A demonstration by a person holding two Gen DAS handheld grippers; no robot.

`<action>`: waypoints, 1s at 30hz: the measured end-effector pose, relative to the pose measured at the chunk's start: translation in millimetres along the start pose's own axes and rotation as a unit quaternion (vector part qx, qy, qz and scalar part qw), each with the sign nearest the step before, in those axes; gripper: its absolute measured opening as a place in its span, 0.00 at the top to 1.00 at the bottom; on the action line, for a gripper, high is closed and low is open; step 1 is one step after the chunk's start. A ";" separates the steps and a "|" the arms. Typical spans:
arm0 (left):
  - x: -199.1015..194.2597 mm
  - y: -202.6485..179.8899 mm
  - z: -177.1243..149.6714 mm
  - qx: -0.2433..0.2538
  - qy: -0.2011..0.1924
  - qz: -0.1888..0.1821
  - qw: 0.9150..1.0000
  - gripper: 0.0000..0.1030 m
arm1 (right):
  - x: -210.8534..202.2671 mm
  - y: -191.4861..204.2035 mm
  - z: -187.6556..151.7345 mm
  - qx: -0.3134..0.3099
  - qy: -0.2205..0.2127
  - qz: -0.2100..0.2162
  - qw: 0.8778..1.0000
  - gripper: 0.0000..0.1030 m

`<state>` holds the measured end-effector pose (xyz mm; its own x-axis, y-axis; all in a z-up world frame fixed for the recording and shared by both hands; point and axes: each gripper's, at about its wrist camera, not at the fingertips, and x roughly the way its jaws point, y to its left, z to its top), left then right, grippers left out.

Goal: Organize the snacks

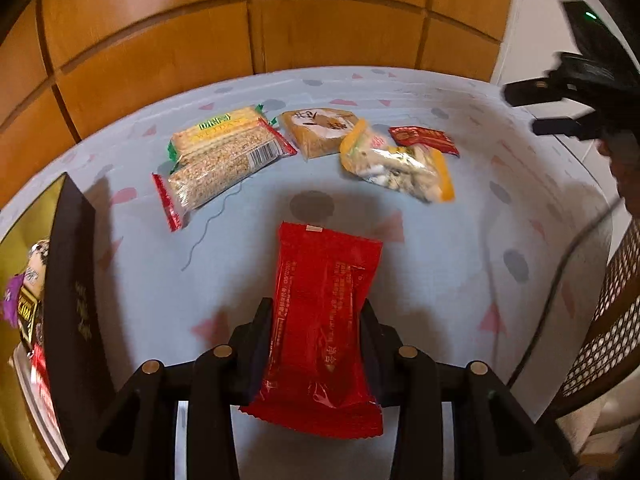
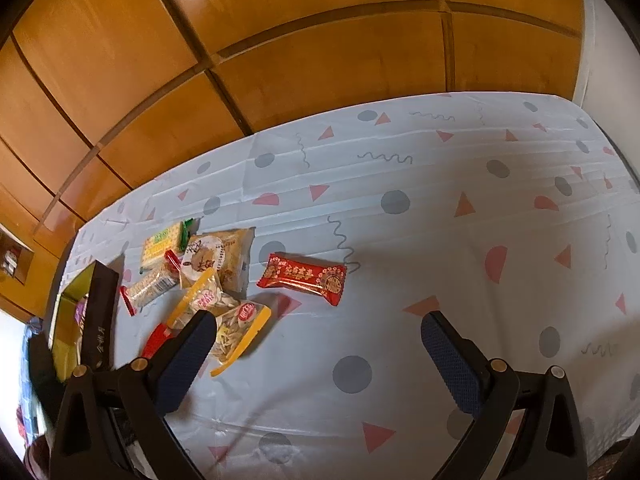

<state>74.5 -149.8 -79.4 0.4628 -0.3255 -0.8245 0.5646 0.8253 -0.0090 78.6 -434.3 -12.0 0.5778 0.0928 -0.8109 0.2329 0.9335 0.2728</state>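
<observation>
My left gripper [image 1: 316,320] is shut on a big red snack packet [image 1: 322,320] and holds it above the table. The same packet shows partly behind my right finger [image 2: 160,334]. My right gripper [image 2: 316,340] is open and empty above the tablecloth; it also shows at the right of the left wrist view [image 1: 552,108]. Loose snacks lie ahead: a green-ended cracker pack [image 1: 218,130], a red-ended grain bar [image 1: 216,174], a tan cake pack [image 1: 320,130], a yellow-edged seed bag [image 1: 400,166] and a small red packet [image 2: 302,276]. A dark box [image 1: 72,292] with gold lining stands at the left, with snacks inside.
The table carries a pale patterned cloth [image 2: 440,240]. A wooden panelled wall [image 2: 280,40] runs behind it. A woven chair back [image 1: 608,308] and a dark cable [image 1: 560,280] are at the right of the left wrist view.
</observation>
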 end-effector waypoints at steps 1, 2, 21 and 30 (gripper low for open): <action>-1.3 0.4 -4.4 -0.003 -0.007 -0.001 1.000 0.60 | 1.2 0.3 -1.1 -0.001 0.004 -0.003 1.000 0.08; -1.5 1.4 -5.6 -0.005 -0.011 -0.003 1.000 0.60 | 2.2 0.6 -2.0 -0.001 0.007 -0.003 1.000 0.13; 2.0 12.3 -8.7 -0.038 -0.021 -0.037 0.998 0.60 | 89.6 58.9 22.5 -0.202 0.099 -0.078 0.971 0.47; 2.4 12.8 -9.7 -0.049 -0.026 -0.037 0.998 0.60 | 120.1 55.7 25.8 -0.227 0.138 -0.076 0.961 0.79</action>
<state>76.2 -135.5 -87.0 0.4581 -0.4082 -0.7897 0.5300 0.8386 -0.1260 181.1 -380.2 -80.8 0.3197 -0.0273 -0.9471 -0.1028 0.9927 -0.0633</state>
